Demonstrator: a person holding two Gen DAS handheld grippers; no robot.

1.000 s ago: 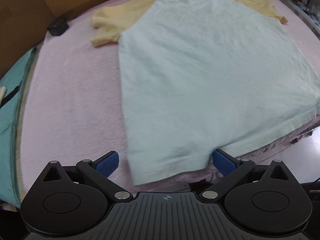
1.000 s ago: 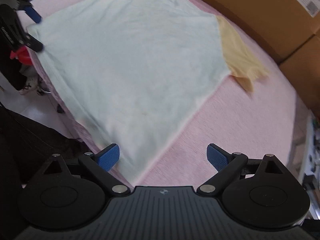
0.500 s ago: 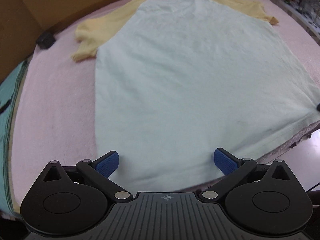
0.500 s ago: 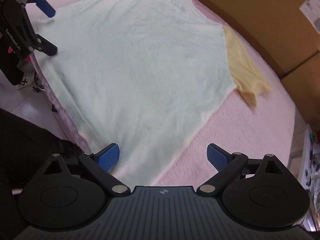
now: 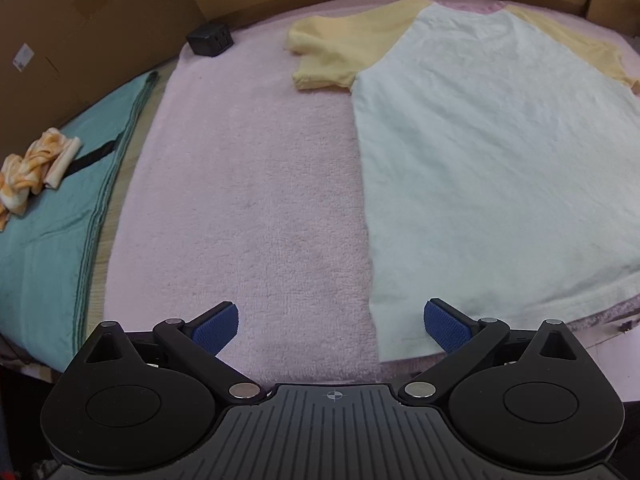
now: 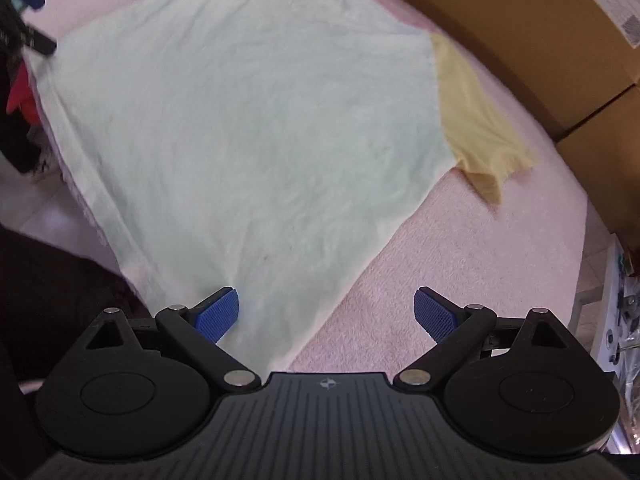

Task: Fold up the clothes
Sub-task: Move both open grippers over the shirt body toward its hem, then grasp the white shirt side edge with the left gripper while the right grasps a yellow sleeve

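Each fisheye looked forward and down from low and close behind its own hand-held gripper, the left (image 5: 331,328) at the T-shirt's (image 5: 500,160) hem corner, the right (image 6: 326,314) at the opposite corner, both sharing the shirt (image 6: 248,120) and pink blanket (image 5: 248,184).

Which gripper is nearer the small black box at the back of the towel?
Left. The left gripper faces the black box across the pink towel; the right gripper sits at the shirt's opposite hem corner.
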